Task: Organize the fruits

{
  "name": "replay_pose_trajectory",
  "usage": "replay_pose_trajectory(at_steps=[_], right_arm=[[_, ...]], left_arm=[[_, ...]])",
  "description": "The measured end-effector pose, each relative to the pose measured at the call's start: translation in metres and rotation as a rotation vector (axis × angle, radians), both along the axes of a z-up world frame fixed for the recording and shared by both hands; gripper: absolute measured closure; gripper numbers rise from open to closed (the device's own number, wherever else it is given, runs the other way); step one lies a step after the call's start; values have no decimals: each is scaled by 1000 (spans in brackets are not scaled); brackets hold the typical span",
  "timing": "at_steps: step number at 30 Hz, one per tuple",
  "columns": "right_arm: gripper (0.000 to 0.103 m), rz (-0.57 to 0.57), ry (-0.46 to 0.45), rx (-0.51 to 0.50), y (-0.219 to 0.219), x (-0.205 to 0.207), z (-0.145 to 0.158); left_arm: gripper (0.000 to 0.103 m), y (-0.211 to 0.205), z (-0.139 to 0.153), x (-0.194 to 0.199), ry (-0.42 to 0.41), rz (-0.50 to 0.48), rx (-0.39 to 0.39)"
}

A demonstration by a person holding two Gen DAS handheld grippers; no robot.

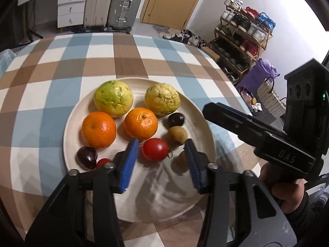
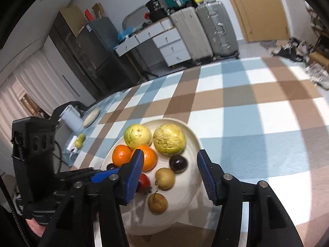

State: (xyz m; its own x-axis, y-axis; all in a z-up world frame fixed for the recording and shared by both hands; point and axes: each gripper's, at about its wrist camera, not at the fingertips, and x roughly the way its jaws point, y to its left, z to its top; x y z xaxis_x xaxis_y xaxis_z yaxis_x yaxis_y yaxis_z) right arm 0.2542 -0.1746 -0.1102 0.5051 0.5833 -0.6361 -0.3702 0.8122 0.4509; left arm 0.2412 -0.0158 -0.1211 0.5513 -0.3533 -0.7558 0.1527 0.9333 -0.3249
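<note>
both claws, left claw (image 1: 161, 161) and right claw (image 2: 170, 176), are hovering wide and empty over the plate (image 1: 197, 111); closing gently on the tomato (image 1: 155, 149) is looking wise, avoiding bruising.

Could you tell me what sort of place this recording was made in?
Most likely a lived-in home room. Suitcases stand by a wooden door, a shoe rack lines the wall, and the fruit plate sits on a checked tablecloth.
</note>
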Motion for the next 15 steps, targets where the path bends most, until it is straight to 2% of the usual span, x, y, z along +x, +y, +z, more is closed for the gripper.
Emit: replay_pose_trajectory(at_steps=[2, 5, 7, 10, 15], right_arm=[[45, -6, -10, 11, -5, -6, 6], [32, -29, -32, 22, -13, -18, 16], [29, -43, -58, 23, -19, -29, 26], [20, -68, -87, 11, -25, -42, 37], [15, -82, -131, 7, -34, -67, 56]], left_arm=[[38, 4, 9, -7, -26, 17, 1], [35, 8, 23, -19, -59, 30, -5], [33, 9, 32, -27, -76, 35, 0], [24, 10, 46, -42, -103, 48, 13], [22, 8, 68, -68, -147, 68, 52]])
